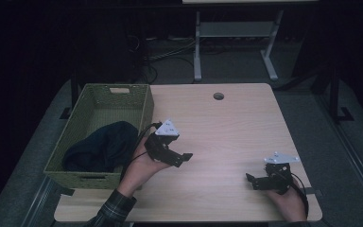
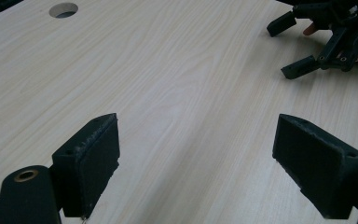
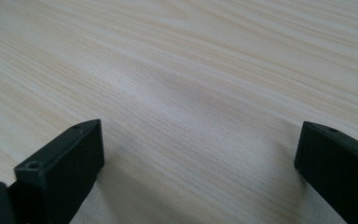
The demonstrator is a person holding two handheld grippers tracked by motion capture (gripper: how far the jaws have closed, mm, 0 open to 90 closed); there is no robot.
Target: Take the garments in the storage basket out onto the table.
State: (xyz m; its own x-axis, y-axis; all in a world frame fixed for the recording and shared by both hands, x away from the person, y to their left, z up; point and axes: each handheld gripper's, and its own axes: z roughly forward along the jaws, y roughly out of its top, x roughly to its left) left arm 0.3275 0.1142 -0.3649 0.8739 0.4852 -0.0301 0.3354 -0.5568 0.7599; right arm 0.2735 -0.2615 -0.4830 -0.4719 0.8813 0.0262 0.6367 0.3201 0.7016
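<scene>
The left gripper (image 2: 196,154) has its jaws wide apart over the bare table (image 2: 177,70), holding nothing. The right gripper (image 3: 200,163) is also spread apart, low above the wood near the table's right front corner. A dark cloth (image 1: 101,146) lies inside the basket (image 1: 144,111), just beside the left gripper.

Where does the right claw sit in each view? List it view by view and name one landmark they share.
High view: the right claw is at lower right, low over the table near its front edge, jaws open and pointing left.
Left gripper view: it is in the upper right corner, farther off, jaws open.
Right gripper view: its two jaws rise from the bottom corners, wide apart.
Shared landmark: the pale wood-grain tabletop.
</scene>
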